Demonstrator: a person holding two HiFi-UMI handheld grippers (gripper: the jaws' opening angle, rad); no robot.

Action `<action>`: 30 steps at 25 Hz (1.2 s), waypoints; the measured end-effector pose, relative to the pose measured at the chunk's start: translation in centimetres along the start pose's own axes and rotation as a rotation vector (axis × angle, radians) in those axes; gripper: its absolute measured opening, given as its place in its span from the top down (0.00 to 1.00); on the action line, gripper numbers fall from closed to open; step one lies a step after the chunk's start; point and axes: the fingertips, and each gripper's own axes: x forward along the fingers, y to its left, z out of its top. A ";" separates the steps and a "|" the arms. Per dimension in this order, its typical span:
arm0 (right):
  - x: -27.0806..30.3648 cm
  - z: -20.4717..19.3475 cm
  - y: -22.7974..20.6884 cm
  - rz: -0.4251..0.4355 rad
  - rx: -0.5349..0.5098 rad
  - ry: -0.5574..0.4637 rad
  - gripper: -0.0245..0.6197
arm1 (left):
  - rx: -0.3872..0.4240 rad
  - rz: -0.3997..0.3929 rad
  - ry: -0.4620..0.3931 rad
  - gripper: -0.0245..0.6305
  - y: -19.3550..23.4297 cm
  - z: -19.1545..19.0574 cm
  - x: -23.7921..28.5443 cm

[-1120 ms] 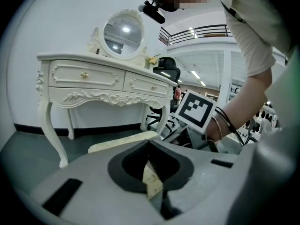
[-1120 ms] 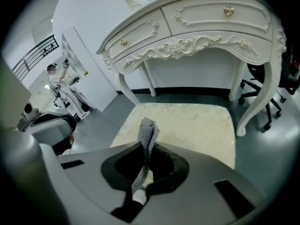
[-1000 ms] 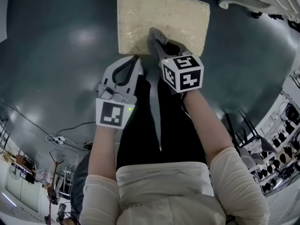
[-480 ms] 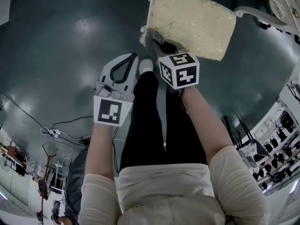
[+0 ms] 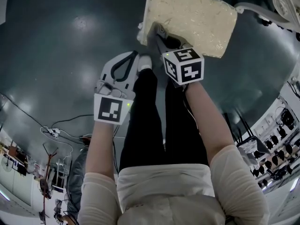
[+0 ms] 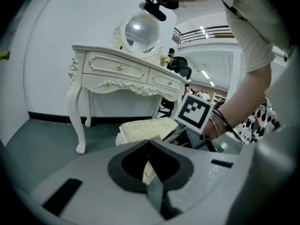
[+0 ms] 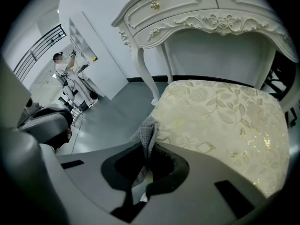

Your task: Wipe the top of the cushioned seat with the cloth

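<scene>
The cushioned seat (image 5: 190, 15) is cream with a gold leaf pattern and lies at the top of the head view. My right gripper (image 5: 156, 32) reaches over its near left corner. In the right gripper view the gripper (image 7: 147, 144) is shut on a grey knitted cloth (image 7: 146, 132), which hangs against the edge of the seat (image 7: 225, 121). My left gripper (image 5: 135, 56) hangs left of the seat over the floor. Seen from its own camera, the left gripper (image 6: 149, 142) is shut with nothing in it, and the seat (image 6: 140, 128) lies beyond.
A white carved dressing table (image 7: 201, 18) stands over the seat's far side, with a leg (image 7: 147, 78) at the left and a round mirror (image 6: 140, 29) on top. Cables (image 5: 56, 137) lie on the dark floor (image 5: 70, 41). Shelves (image 5: 281, 144) fill the right. A person (image 7: 63, 67) stands far off.
The right gripper with the cloth has shifted left along the seat's near edge to its left corner. The head view has turned, so the seat sits further right. The left gripper has barely moved.
</scene>
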 end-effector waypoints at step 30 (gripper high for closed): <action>-8.2 -4.4 -11.8 0.002 0.059 -0.030 0.92 | 0.087 -0.067 0.046 0.96 -12.1 3.4 8.5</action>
